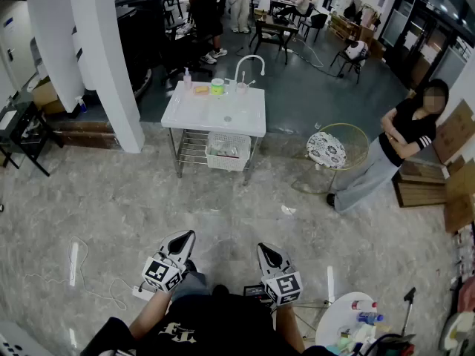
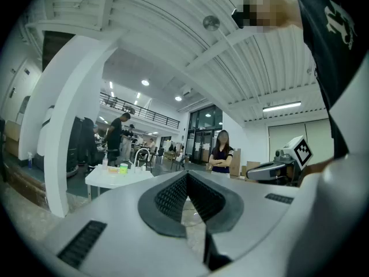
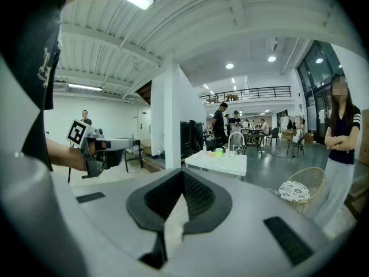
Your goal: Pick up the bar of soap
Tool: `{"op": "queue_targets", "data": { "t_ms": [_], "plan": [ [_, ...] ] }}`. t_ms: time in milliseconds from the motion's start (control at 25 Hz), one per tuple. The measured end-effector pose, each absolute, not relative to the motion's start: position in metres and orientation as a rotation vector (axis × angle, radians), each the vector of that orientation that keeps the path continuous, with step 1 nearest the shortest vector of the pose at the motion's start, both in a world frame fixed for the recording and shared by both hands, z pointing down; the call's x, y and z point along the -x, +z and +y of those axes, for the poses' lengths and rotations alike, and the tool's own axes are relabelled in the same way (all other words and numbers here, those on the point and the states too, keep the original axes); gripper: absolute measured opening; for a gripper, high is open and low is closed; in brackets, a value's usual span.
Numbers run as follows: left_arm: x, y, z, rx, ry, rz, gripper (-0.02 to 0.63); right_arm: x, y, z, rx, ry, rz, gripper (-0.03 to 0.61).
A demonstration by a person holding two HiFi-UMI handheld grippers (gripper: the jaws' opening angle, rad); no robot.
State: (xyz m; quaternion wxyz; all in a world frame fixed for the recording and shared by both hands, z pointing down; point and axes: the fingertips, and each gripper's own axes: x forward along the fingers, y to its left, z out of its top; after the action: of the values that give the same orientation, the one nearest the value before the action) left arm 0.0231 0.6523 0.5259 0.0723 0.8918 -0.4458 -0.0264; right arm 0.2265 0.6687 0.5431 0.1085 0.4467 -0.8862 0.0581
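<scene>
L gripper (image 1: 183, 238): jaws shut tight, tips meeting, nothing btwn them, touching nothing. R gripper (image 1: 264, 249): same, jaws together & empty. Both are side by side but apart, above the floor (image 1: 223, 206). The bar of soap (image 1: 200, 90) lies on the white sink table (image 1: 223, 117), well ahead of both sets of tips, just beside a green cup (image 1: 217, 86), near the faucet (image 1: 250, 60).

We find the table (image 1: 194, 114) at upper centre, the bar of soap (image 1: 200, 90) on its far-left part, a basket (image 1: 228, 153) underneath.
</scene>
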Motion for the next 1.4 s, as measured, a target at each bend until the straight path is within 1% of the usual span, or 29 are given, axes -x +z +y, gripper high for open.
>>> {"op": "queue_targets", "data": {
  "t_ms": [320, 480, 680, 960, 1240, 1400],
  "plan": [
    [-0.031, 0.525, 0.633, -2.691, -0.086, -1.312, 0.008, -0.235, 0.547, 0.656, -1.337, 0.199, -2.583, 0.003],
    [-0.022, 0.525, 0.625, -2.703, -0.058, -1.314, 0.008, -0.224, 0.553, 0.645, -1.335, 0.226, -2.601, 0.003],
    [-0.012, 0.532, 0.603, -2.678, -0.096, -1.329, 0.008, -0.221, 0.556, 0.621, -1.326, 0.219, -2.575, 0.003],
    [0.021, 0.536, 0.561, -2.684, -0.082, -1.294, 0.008, -0.192, 0.559, 0.576, -1.373, 0.242, -2.543, 0.003],
    [0.07, 0.528, 0.51, -2.673, -0.059, -1.266, 0.008, -0.138, 0.545, 0.527, -1.357, 0.239, -2.527, 0.003],
    [0.1, 0.535, 0.485, -2.668, -0.032, -1.232, 0.008, -0.11, 0.55, 0.504, -1.386, 0.263, -2.504, 0.003]
  ]
}}
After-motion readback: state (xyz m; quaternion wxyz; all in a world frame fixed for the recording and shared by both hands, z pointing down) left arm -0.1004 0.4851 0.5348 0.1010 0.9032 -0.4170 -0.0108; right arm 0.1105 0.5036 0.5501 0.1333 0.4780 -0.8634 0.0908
